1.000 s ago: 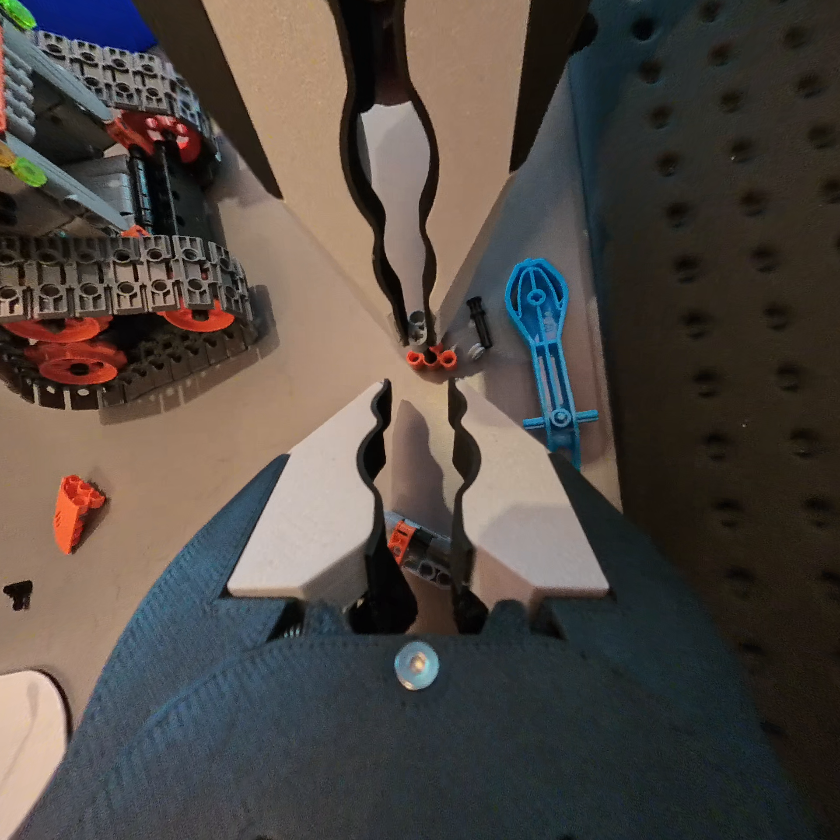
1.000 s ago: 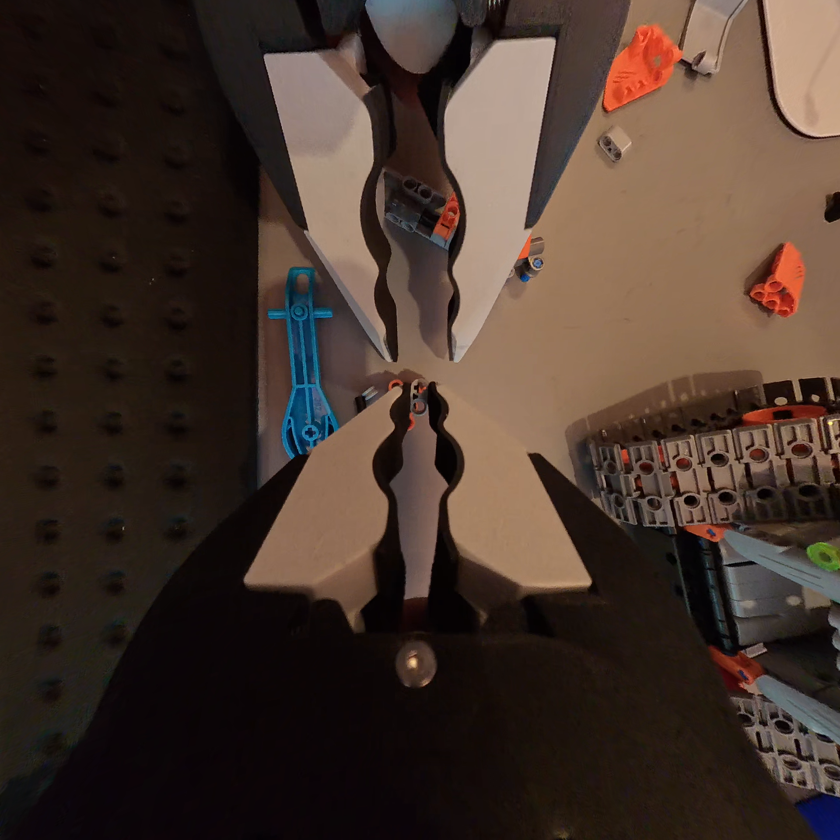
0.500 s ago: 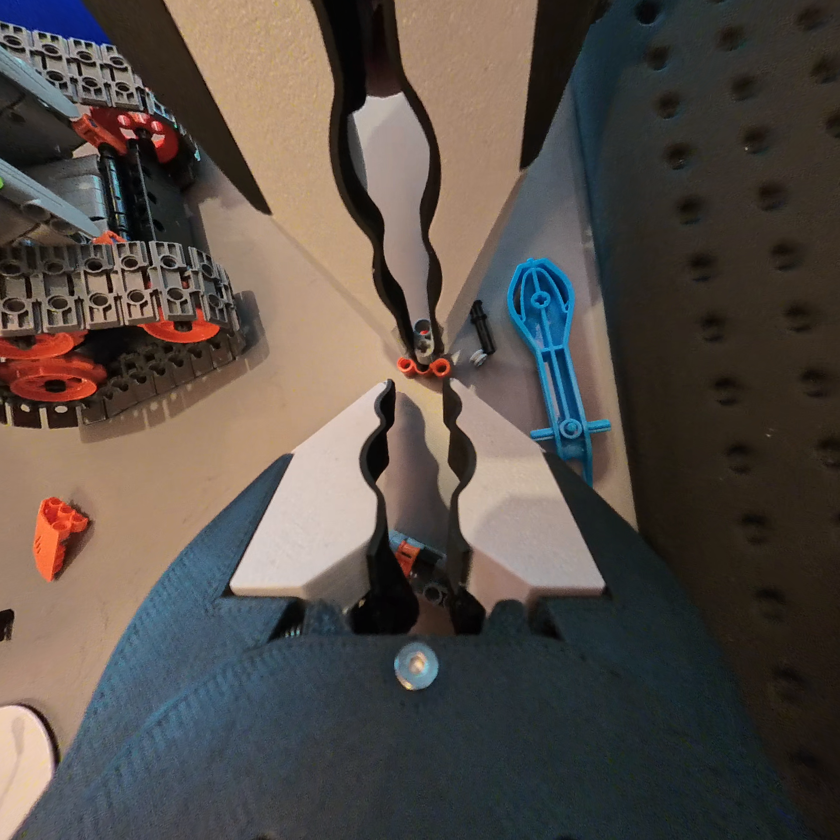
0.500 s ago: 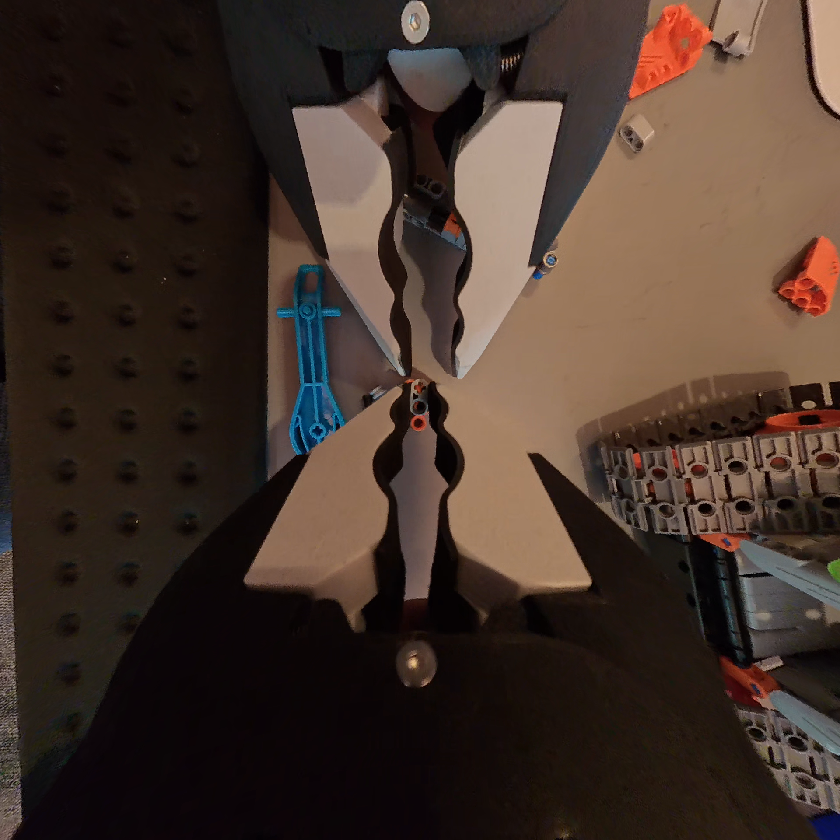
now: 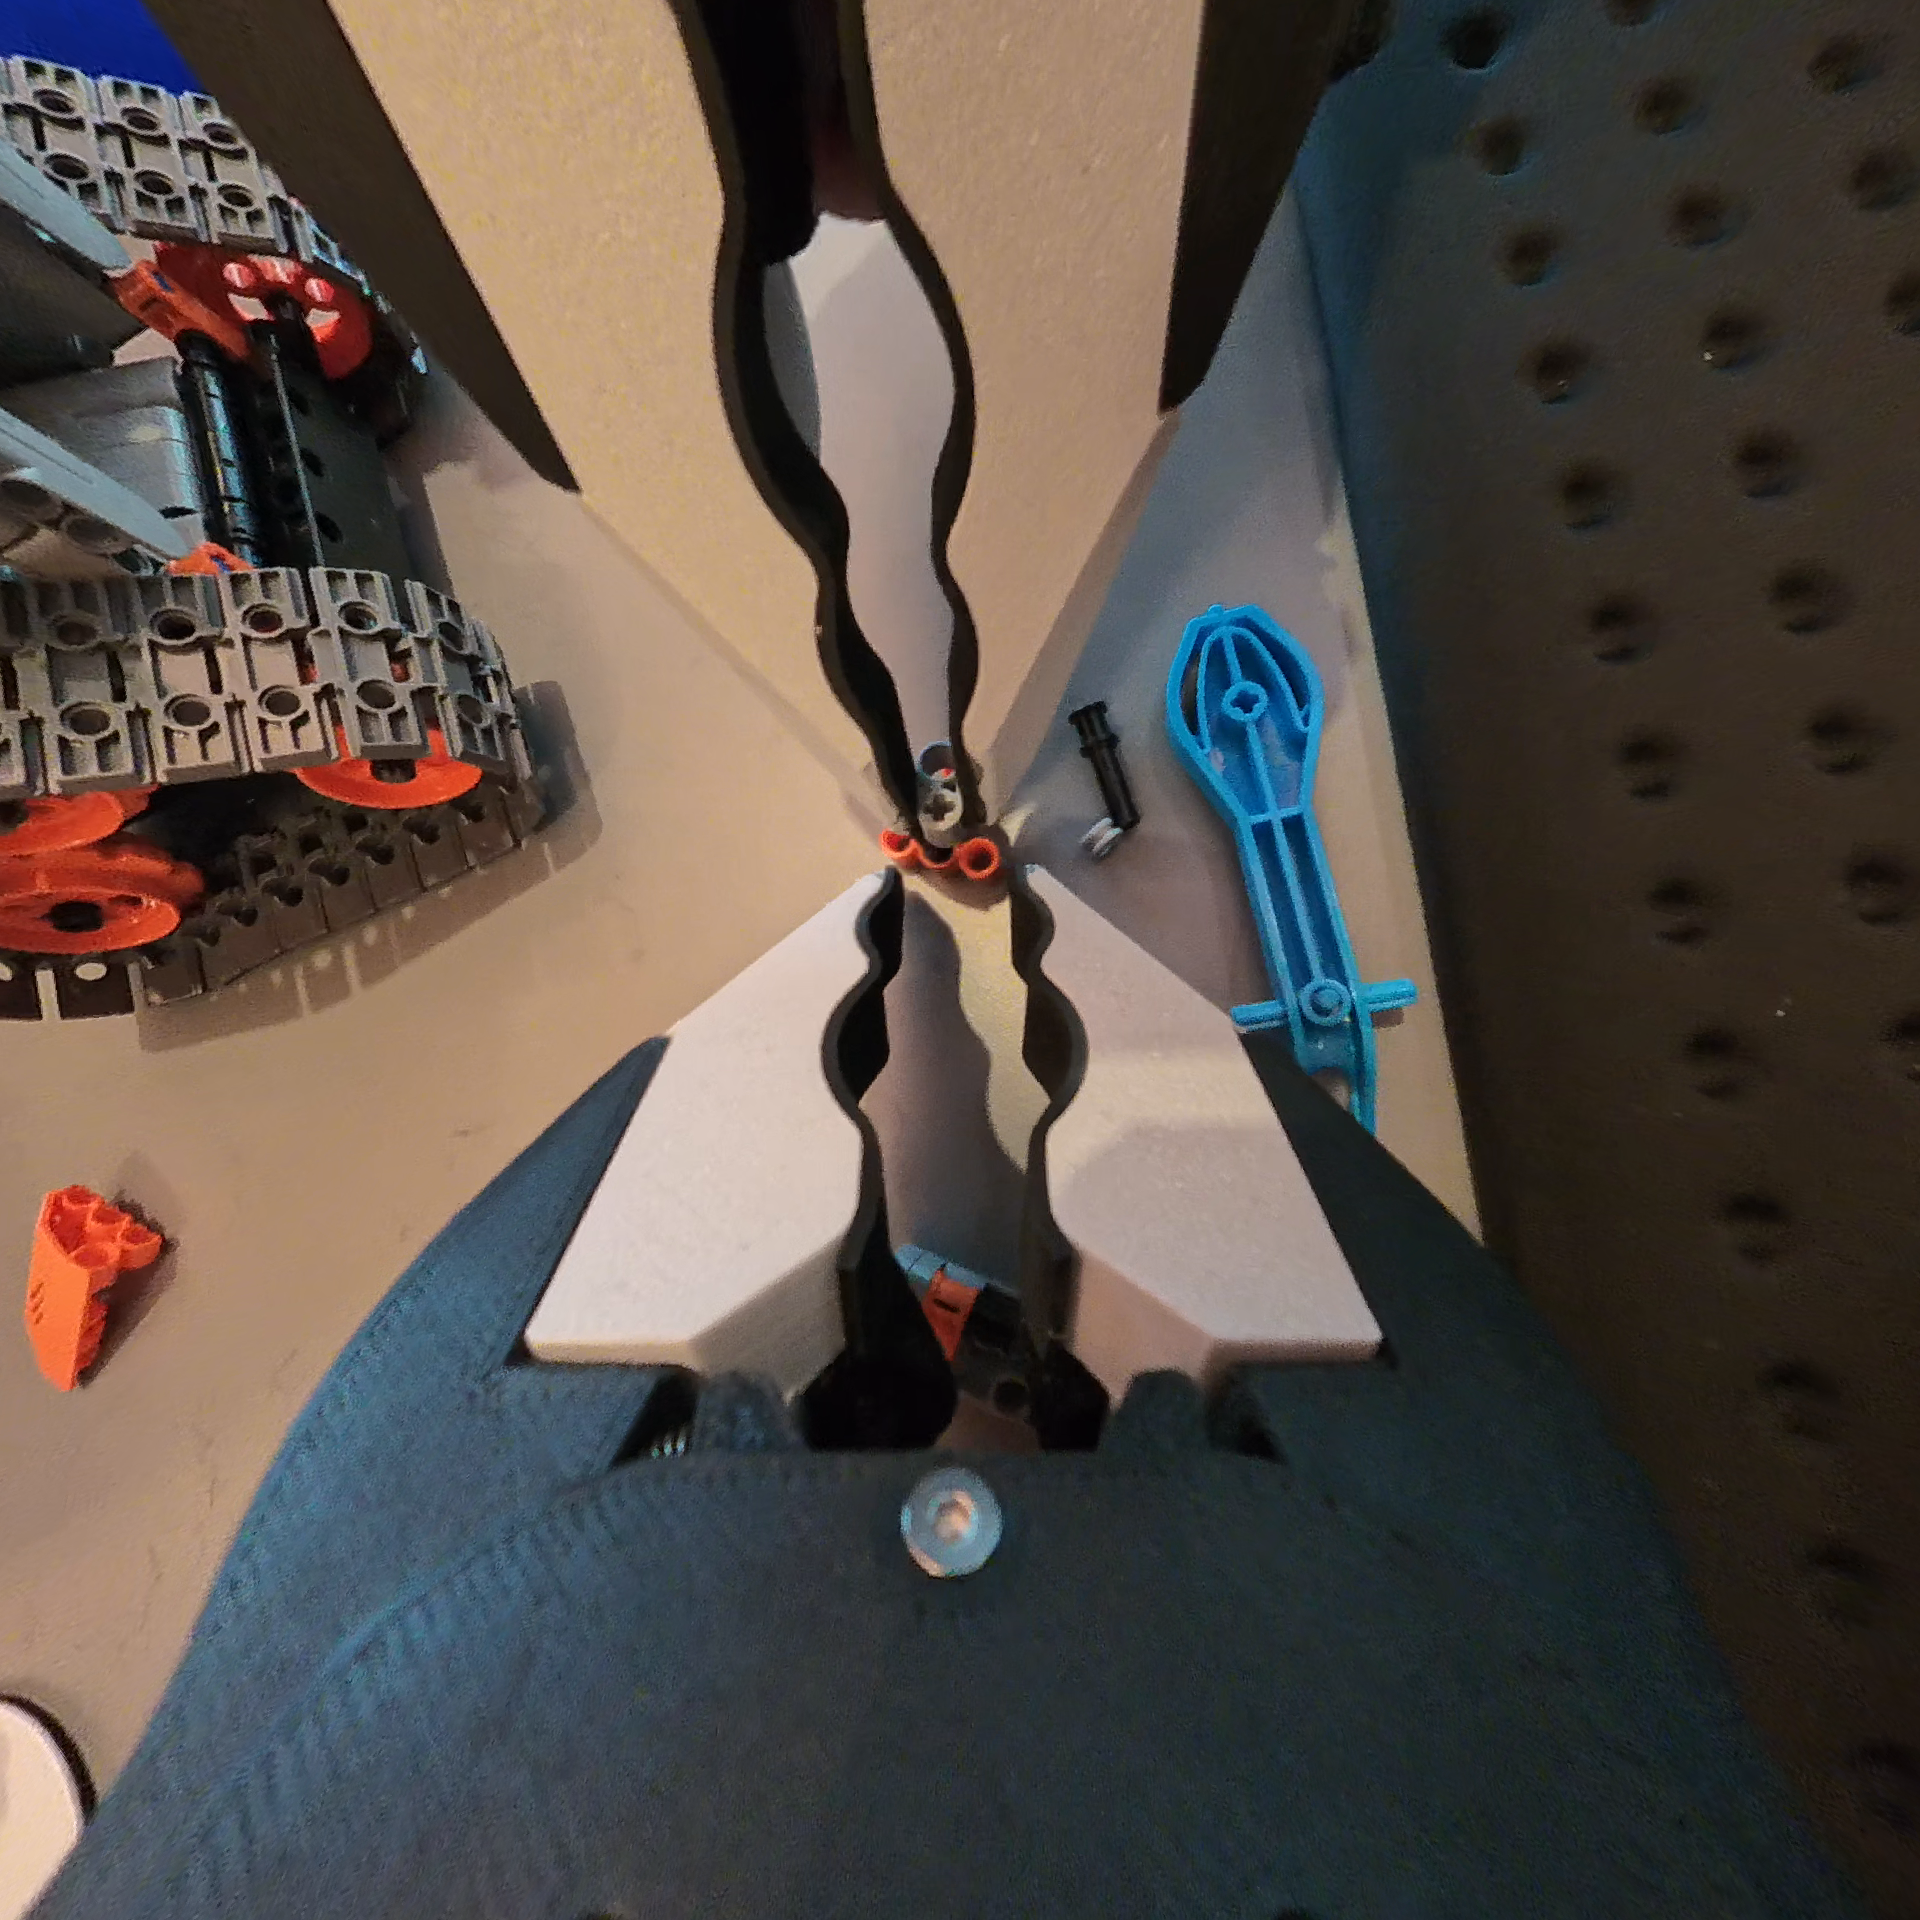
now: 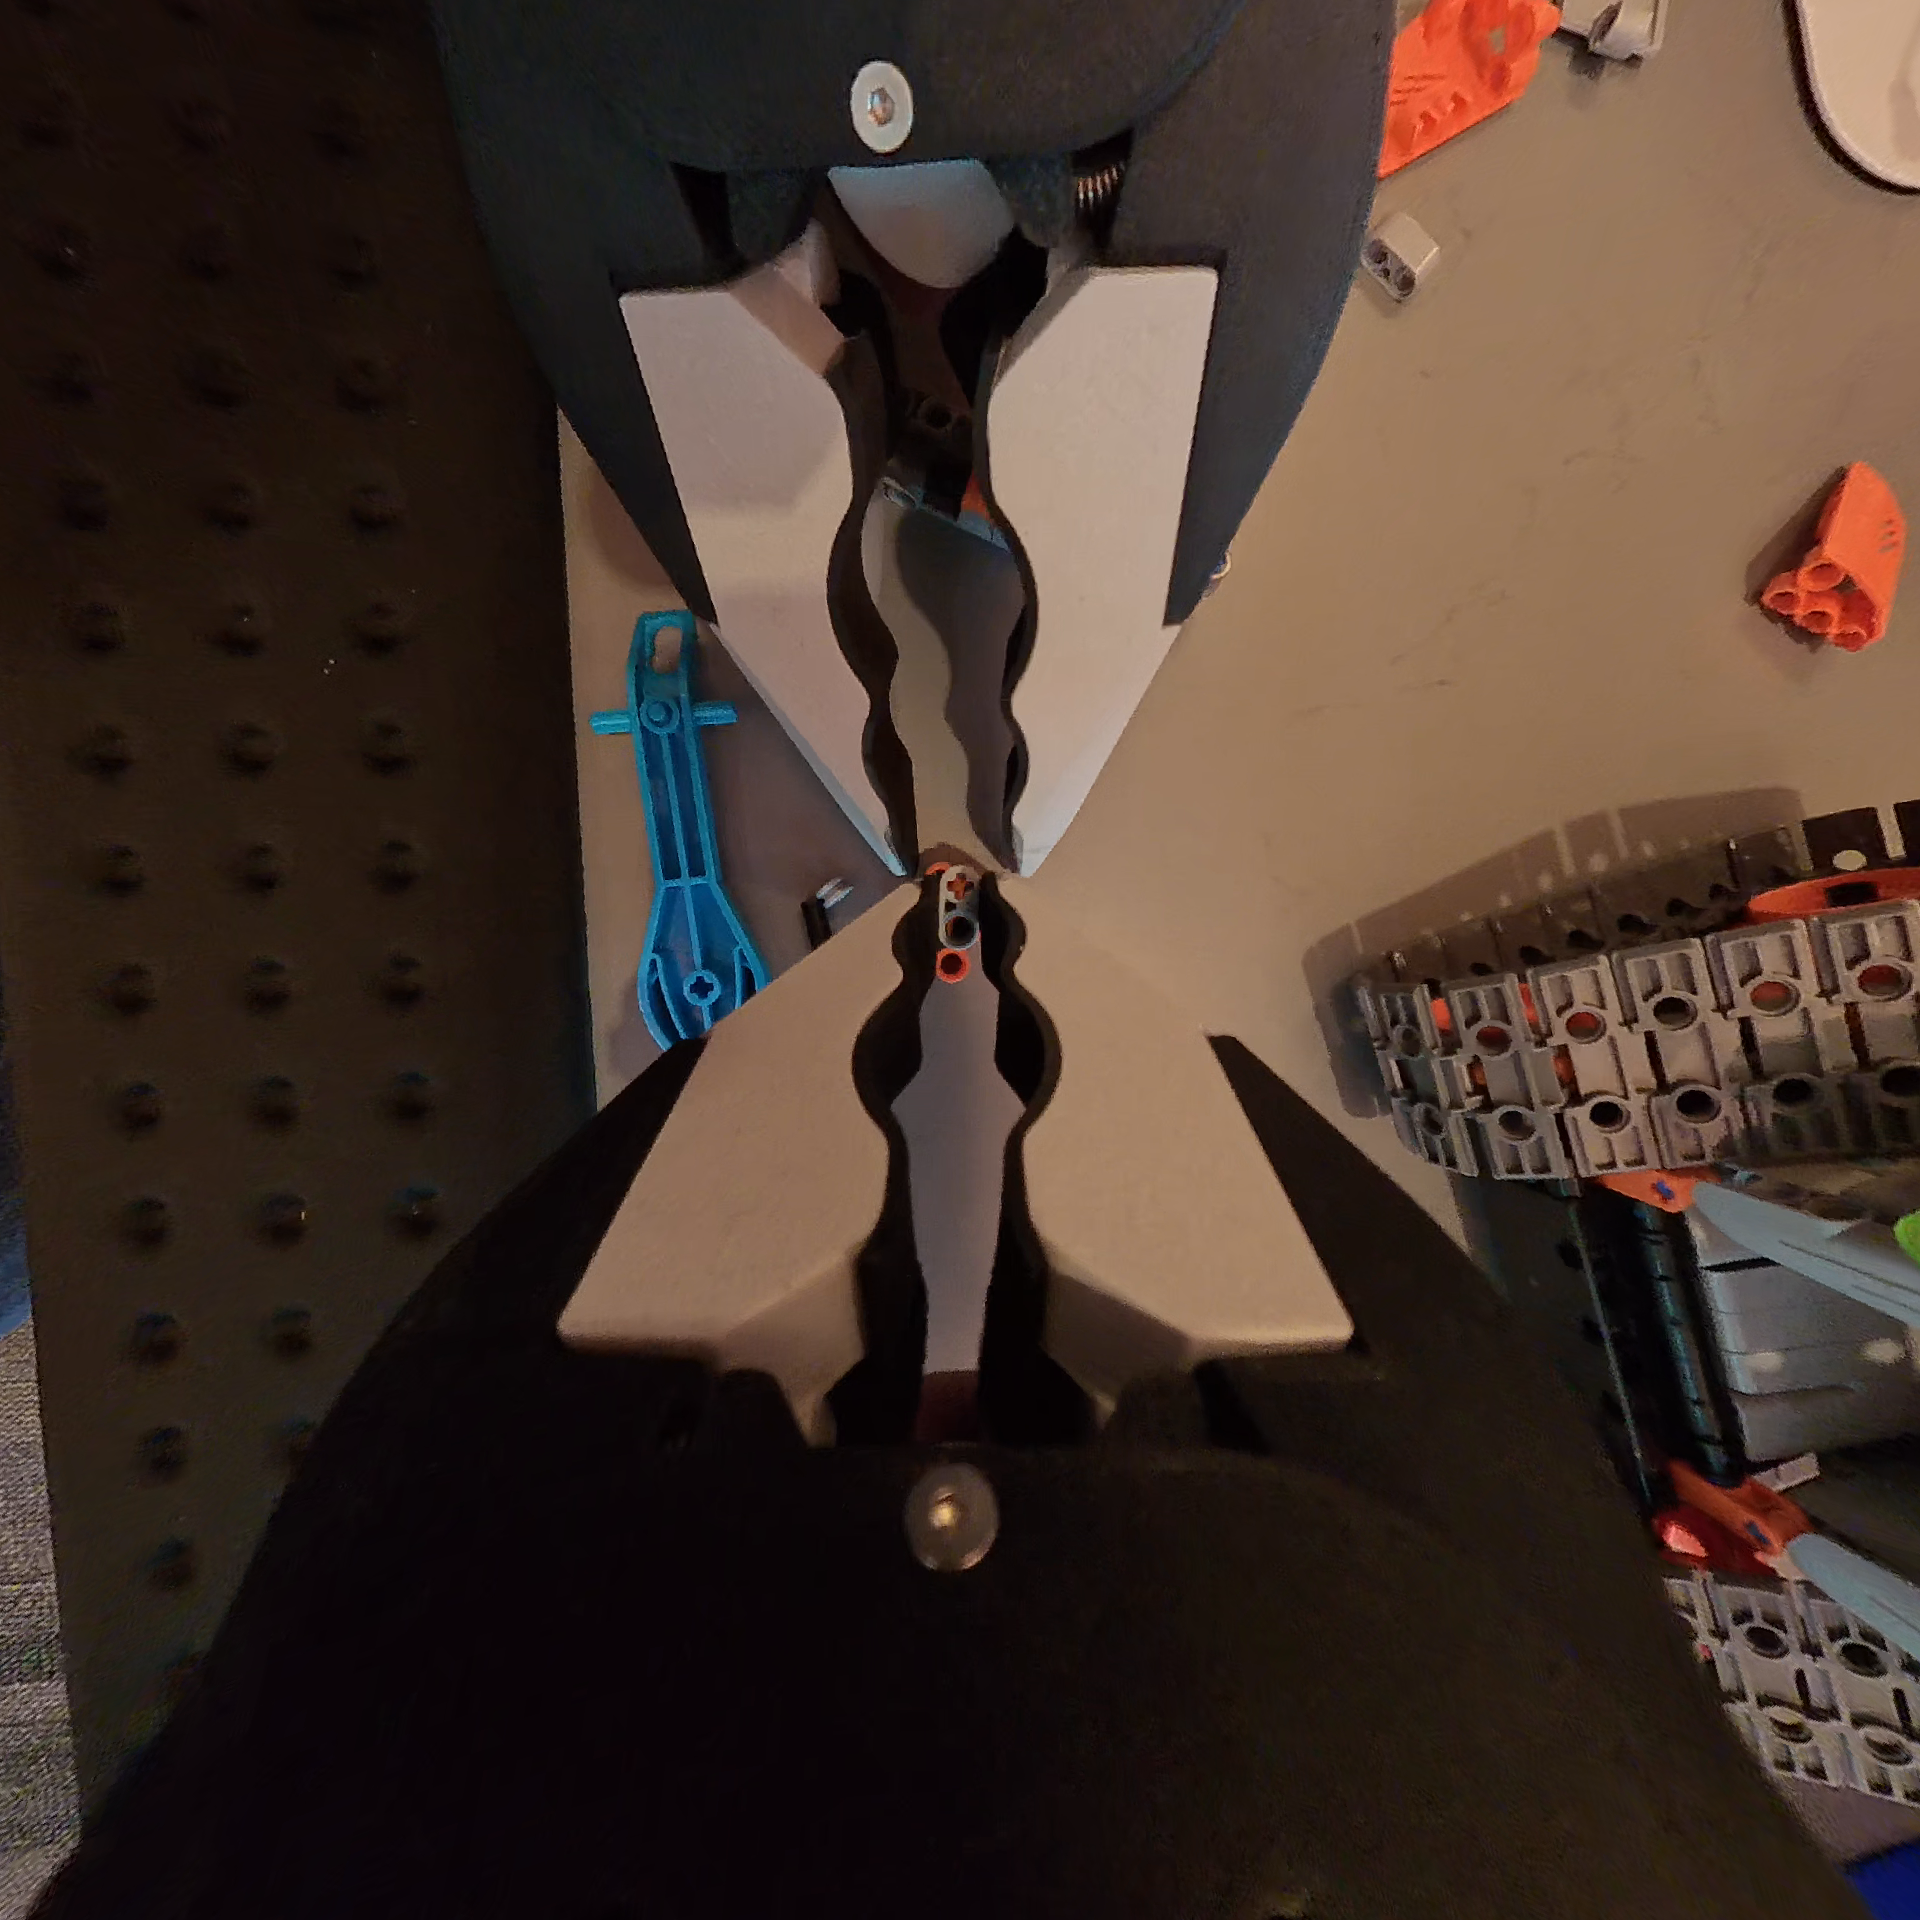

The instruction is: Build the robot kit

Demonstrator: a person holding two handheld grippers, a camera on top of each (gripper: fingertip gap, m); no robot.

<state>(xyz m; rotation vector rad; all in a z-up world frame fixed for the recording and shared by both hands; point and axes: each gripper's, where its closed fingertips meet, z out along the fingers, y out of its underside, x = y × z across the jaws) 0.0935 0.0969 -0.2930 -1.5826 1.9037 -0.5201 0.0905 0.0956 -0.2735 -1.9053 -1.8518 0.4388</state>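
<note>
Both grippers have crept closer together since a second ago, tips almost meeting now; nothing lying on the tabletop has budged.

Left wrist view: the left gripper [image 5: 956, 894] has its jaws parted a little with nothing between the tips. Right in front of it, the right gripper [image 5: 945, 800] comes in from the top, clamped on a small grey two-hole plastic link [image 5: 940, 790] with an orange plastic connector [image 5: 940, 857] stuck on its near end. That orange bit sits just off the left tips, roughly centred on the gap, and I can't tell if it's touching them. Way back between the left fingers you can see a grey-and-orange plastic block [image 5: 951, 1304]; looks like it's lying on the beige tabletop [image 5: 416, 1143] underneath, not gripped. A blue plastic lever tool [image 5: 1262, 831] and a short black plastic pin [image 5: 1103, 758] lie along the tabletop edge beside the dark studded mat [image 5: 1714, 935]. The grey-and-orange tracked brick model [image 5: 260, 686] sits toward the opposite side, with an orange wedge-shaped brick [image 5: 83, 1278] near it.

Right wrist view: same story from the other end. The right jaws pinch the grey link at their very tips, with the orange connector showing at both its ends. The left jaws point straight at it, slightly apart, one tip either side of the link's far end, not closed on it. A little grey plastic sleeve [image 6: 1403, 255] lies loose on the tabletop beyond the left gripper.
</note>
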